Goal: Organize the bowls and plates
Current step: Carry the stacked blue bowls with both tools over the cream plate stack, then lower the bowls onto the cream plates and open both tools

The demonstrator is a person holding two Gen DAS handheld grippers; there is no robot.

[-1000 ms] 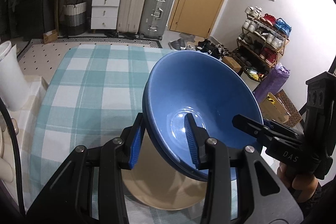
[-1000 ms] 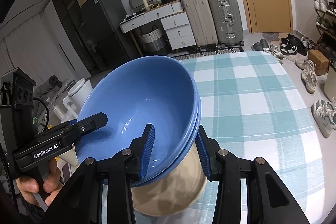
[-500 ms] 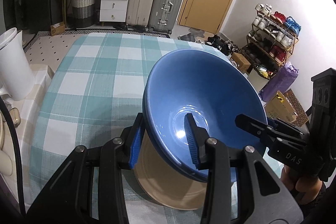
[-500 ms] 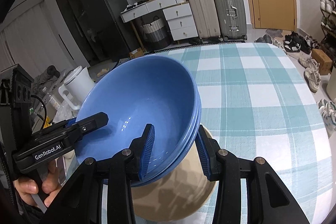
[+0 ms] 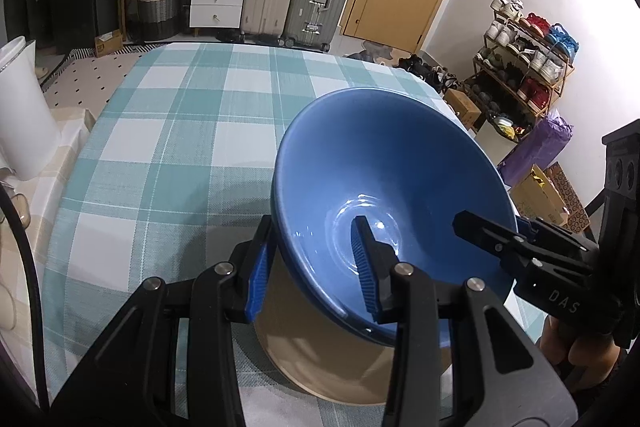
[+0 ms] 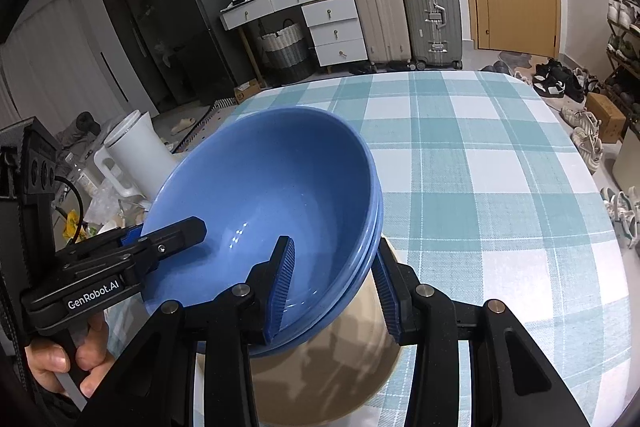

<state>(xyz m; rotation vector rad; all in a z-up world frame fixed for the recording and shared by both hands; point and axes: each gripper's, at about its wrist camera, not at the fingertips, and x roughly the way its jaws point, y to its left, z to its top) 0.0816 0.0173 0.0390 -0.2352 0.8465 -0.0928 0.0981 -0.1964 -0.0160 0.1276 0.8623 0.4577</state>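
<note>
Blue bowls [image 5: 384,179] (glossy, round, nested) over tan plate [image 5: 332,359]

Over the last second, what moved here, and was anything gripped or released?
The blue bowls, a nested stack, came down toward the beige plate on the checked tablecloth, so the table now fills more of both views. Nothing was gripped or released: the left claw and the right claw stay clamped on opposite sides of the rim. The plate kept its place.
</note>
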